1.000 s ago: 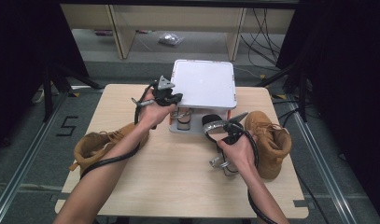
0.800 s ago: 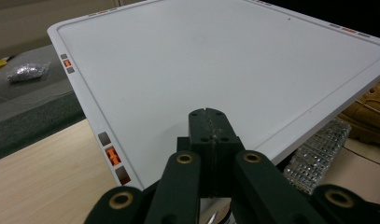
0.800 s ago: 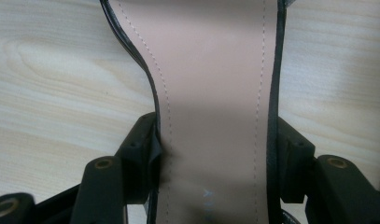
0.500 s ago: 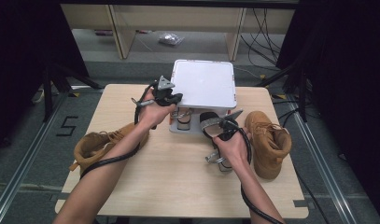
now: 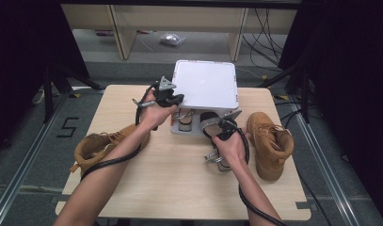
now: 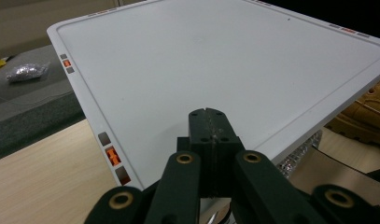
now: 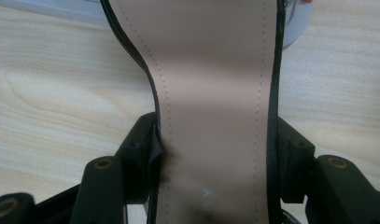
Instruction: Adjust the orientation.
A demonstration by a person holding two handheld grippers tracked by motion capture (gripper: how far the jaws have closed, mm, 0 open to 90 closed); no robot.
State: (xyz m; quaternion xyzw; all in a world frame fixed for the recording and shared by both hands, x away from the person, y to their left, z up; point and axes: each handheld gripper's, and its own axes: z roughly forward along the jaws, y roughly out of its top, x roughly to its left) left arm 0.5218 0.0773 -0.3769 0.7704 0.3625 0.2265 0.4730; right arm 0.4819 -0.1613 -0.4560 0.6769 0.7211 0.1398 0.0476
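Gripping a black-edged shoe [image 7: 215,93] by its sides, the right tool [image 5: 222,129] holds it over the wooden desk [image 5: 179,179] just in front of the white box lid [image 5: 205,84]. The left tool [image 5: 168,96], jaws pressed together on nothing, rests at the lid's near left corner. Two tan boots [image 5: 269,141] [image 5: 97,148] lie on the desk, one at each side.

Two bare forearms reach in from the near edge. The left gripper [image 5: 172,96], held far and left of centre, has its jaws pressed fully together. The right gripper [image 5: 216,127], nearer and to the right, has its jaws spread wide, clamping something flat between them.
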